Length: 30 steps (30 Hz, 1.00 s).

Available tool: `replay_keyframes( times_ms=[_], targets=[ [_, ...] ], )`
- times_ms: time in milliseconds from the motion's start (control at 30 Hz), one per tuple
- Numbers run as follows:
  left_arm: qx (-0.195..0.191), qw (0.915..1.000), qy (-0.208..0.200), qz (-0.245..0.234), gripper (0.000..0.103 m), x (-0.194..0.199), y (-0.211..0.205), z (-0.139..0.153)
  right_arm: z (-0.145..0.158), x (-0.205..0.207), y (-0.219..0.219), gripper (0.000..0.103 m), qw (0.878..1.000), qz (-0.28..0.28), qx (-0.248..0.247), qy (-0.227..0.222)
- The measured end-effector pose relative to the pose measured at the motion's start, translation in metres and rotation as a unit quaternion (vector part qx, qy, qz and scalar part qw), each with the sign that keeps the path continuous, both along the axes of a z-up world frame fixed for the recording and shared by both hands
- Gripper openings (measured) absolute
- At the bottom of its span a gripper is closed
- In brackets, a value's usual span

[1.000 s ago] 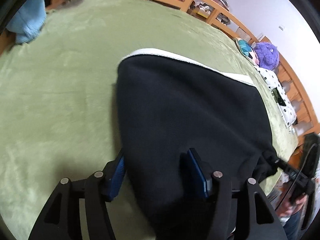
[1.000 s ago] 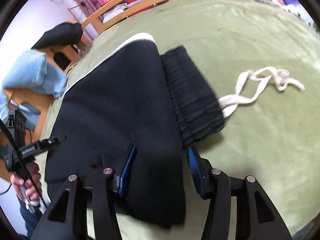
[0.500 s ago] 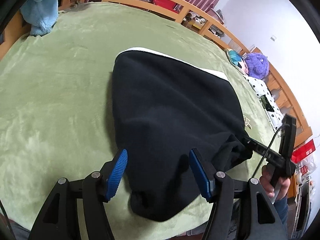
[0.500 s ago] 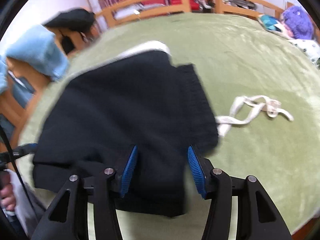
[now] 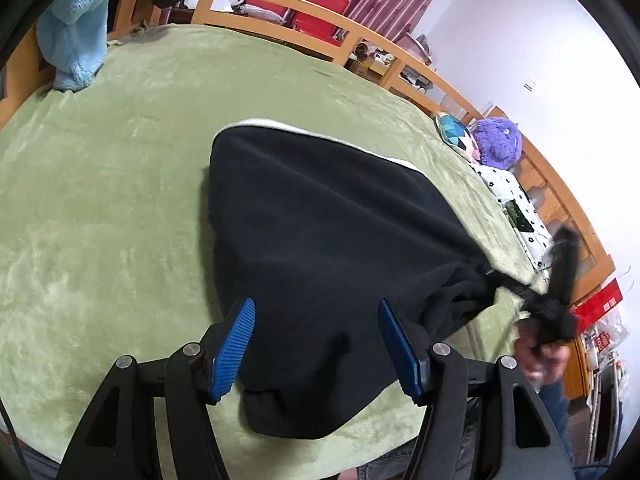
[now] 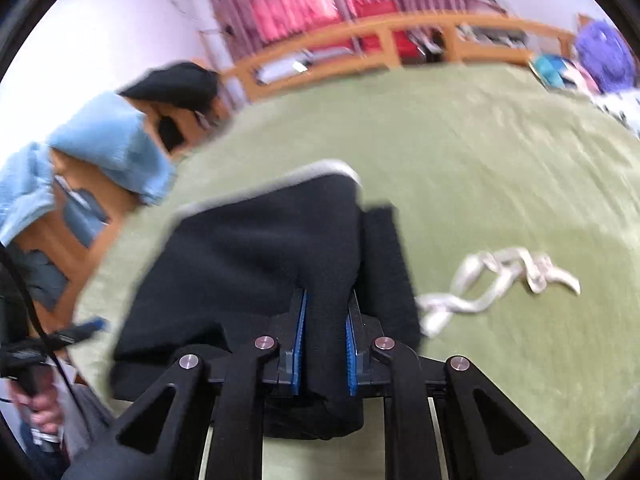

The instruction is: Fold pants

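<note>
The black pants lie folded on the green blanket, with a white lining edge at the far side. My left gripper is open, its blue pads either side of the near end of the pants. In the right wrist view, my right gripper is shut on a bunched fold of the pants near the ribbed waistband. The white drawstring lies loose on the blanket to the right. The right gripper also shows blurred in the left wrist view, at the pants' right corner.
A wooden bed rail runs along the far side. A light blue towel hangs at the left. A purple plush toy and a patterned pillow sit at the far right. The blanket's near edge is close below the grippers.
My right gripper has closed on the pants near the waistband; it was open before. My left gripper has drawn back toward the near end and stays open.
</note>
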<state>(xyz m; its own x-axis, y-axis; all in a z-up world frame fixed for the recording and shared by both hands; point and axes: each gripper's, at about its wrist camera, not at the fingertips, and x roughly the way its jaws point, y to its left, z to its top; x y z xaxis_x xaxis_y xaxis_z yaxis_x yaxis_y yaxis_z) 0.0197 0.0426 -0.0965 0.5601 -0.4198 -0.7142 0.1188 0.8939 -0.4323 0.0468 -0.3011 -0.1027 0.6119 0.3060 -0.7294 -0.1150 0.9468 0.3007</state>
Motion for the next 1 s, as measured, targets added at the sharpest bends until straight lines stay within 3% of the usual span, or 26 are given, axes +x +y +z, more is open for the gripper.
replay_keyframes(
  times_ms=[67, 133, 233, 300, 367, 433, 567, 633, 733, 900, 1000],
  targets=[
    [0.005, 1.0000, 0.006, -0.002, 0.062, -0.001, -0.001, -0.004, -0.017, -0.002, -0.018, 0.015, 0.999, -0.019, 0.037, 0.013],
    [0.004, 1.0000, 0.004, -0.006, 0.062, -0.003, -0.001, -0.004, -0.012, -0.013, -0.033, 0.015, 0.997, -0.033, 0.067, 0.000],
    [-0.002, 1.0000, -0.003, -0.008, 0.062, -0.003, 0.000, -0.001, 0.005, -0.023, -0.033, 0.014, 0.996, -0.050, 0.057, -0.036],
    [-0.014, 0.9998, -0.008, -0.012, 0.062, 0.000, -0.001, -0.001, 0.001, -0.018, -0.029, 0.015, 0.998, -0.045, 0.040, -0.023],
    [-0.013, 0.9999, -0.005, -0.010, 0.062, 0.005, -0.005, -0.006, -0.016, -0.005, -0.021, 0.026, 0.999, -0.037, 0.008, 0.021],
    [0.016, 0.9998, 0.009, -0.003, 0.062, 0.008, -0.013, -0.016, -0.019, -0.007, -0.023, 0.030, 0.999, -0.037, -0.001, 0.033],
    [0.061, 0.9975, 0.034, -0.012, 0.061, 0.001, -0.026, -0.043, 0.006, -0.031, -0.030, 0.034, 0.998, -0.060, -0.005, -0.014],
    [0.092, 0.9951, 0.030, -0.019, 0.064, -0.008, -0.034, -0.054, 0.018, -0.041, -0.023, 0.035, 0.998, -0.045, 0.003, -0.038],
    [0.107, 0.9931, 0.036, -0.032, 0.066, -0.015, -0.039, -0.055, 0.016, -0.049, -0.002, 0.035, 0.999, -0.002, 0.006, -0.053],
    [0.055, 0.9970, 0.034, -0.042, 0.065, -0.022, -0.024, -0.035, -0.042, -0.045, 0.018, 0.034, 0.997, 0.039, -0.051, 0.041],
    [0.037, 0.9983, 0.022, -0.040, 0.065, -0.022, -0.016, -0.023, -0.042, -0.052, 0.012, 0.031, 0.996, 0.046, -0.036, 0.060]
  ],
)
